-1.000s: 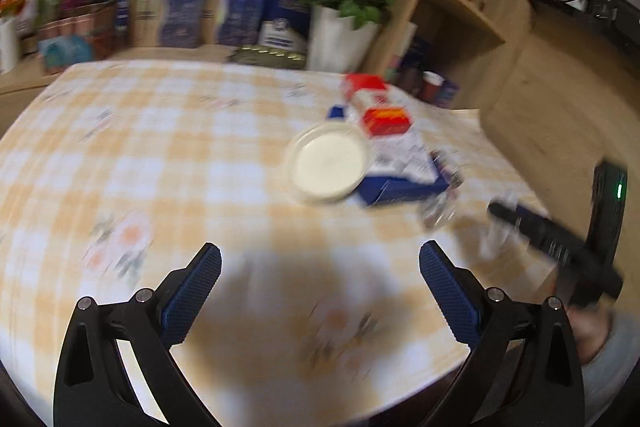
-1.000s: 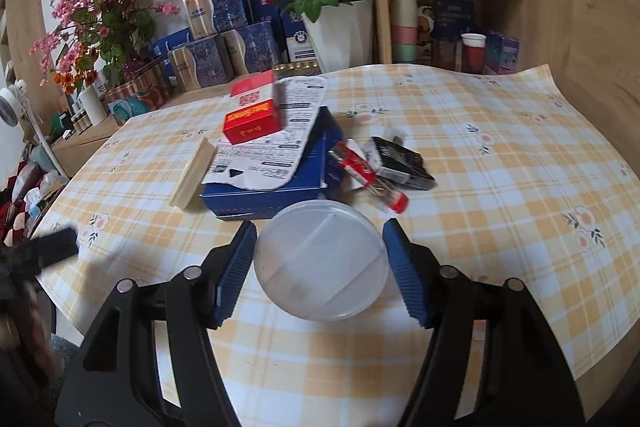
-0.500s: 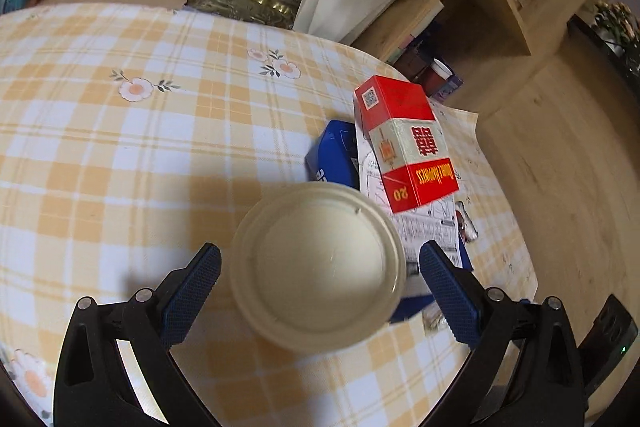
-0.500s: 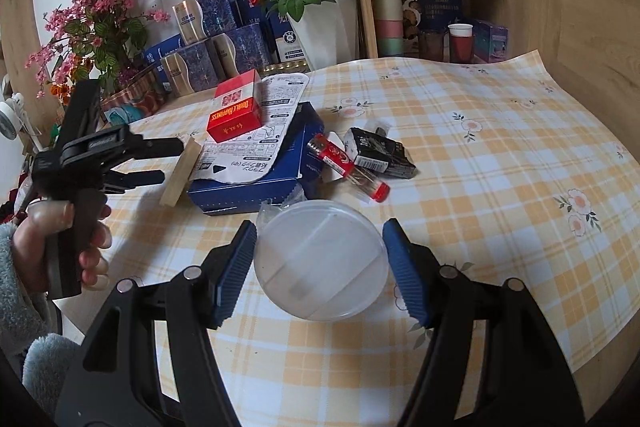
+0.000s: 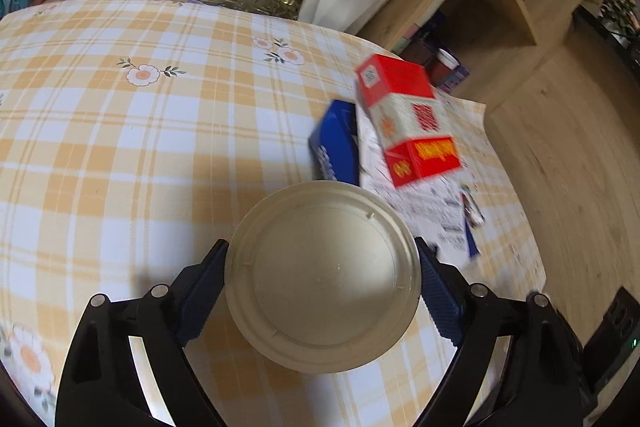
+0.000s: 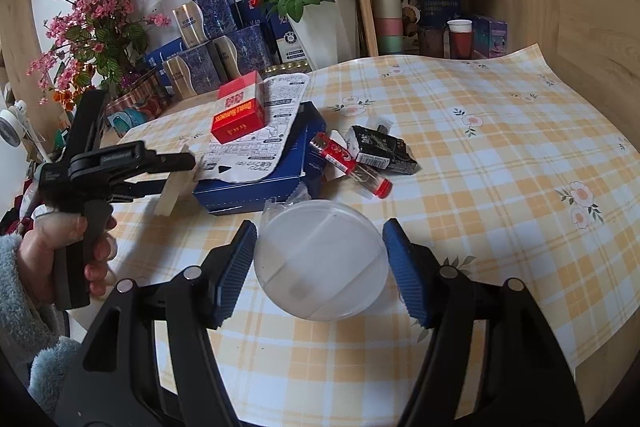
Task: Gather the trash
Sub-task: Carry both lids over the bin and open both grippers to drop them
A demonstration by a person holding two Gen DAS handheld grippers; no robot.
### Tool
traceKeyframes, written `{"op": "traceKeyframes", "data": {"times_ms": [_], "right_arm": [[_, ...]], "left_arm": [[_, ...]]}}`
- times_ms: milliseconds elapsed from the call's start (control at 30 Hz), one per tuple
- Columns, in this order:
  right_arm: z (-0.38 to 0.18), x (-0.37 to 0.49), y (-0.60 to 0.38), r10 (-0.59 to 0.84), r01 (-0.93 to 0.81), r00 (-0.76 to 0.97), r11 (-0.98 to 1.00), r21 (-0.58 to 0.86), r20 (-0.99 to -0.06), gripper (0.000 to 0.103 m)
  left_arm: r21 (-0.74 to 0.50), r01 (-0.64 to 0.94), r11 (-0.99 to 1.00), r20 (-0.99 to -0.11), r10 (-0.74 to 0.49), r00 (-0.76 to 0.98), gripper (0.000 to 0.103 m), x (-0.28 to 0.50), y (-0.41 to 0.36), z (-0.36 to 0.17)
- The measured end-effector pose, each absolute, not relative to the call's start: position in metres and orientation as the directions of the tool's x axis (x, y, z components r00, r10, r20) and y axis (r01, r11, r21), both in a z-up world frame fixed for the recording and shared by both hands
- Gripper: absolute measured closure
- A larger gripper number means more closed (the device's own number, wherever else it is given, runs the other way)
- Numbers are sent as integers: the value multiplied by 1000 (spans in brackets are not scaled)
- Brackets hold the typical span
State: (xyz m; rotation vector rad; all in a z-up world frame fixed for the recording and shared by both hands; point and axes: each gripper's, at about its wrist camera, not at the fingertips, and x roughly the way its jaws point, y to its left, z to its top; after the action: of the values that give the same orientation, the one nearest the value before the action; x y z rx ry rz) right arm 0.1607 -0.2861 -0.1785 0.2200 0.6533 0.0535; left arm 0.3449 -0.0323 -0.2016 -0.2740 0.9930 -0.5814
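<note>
On the checked tablecloth (image 5: 120, 147) we've got our left gripper (image 5: 322, 283) with a beige round lid (image 5: 322, 279) between its blue pads, and the jaws have just been closing in on it. The pads look like they're at the rim on both sides, but we can't tell whether they're really pressing yet.

Our right gripper (image 6: 320, 263) is clamped on a clear round plastic container (image 6: 322, 261), pads tight against its sides, held just above the cloth.

What could go wrong: the lid is thin and slick-looking, so if we squeeze on the edge it could flex or pop out sideways. The pile is right beside it too, with the red cigarette pack (image 5: 408, 123) perched on a printed sheet over the blue box (image 5: 336, 143), so a sloppy lift could bump the box and send the pack sliding. The clear container looks squashy as well, so too much grip might crack it.

Pose-wise, the left gripper tilts down steeply at the table. In the right wrist view the left hand (image 6: 60, 259), in a fuzzy blue-grey sleeve (image 6: 24, 307), grips the handle out at the table's left edge.
</note>
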Motion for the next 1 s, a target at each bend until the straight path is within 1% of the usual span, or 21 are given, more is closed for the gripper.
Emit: {"op": "traceKeyframes", "data": {"times_ms": [133,367,567,767,1000], "right_arm": [[-170,149,-280,130,0,800,976,217,-586,37],[-151,110,-271,153,-34,816,976,217,-558,37],[-139,65,-271,163,-50,828,975,219,-537,37],[-138,29,-272,179,-61,831,971,232,-527,37],[-139,16,-278,187,-63,832,967,246,-522,37]], "left_arm": [[-453,370,811,-702,-581,413,17,314,-27,-186],[-371,469,801,-702,-573,423,16,232,-27,-160],[-337,526,781,-698,-582,418,16,161,-30,-154],[-349,540,766,-739,-579,344,16,101,-42,-179],[-362,522,773,-807,-540,240,16,80,-60,-220]]}}
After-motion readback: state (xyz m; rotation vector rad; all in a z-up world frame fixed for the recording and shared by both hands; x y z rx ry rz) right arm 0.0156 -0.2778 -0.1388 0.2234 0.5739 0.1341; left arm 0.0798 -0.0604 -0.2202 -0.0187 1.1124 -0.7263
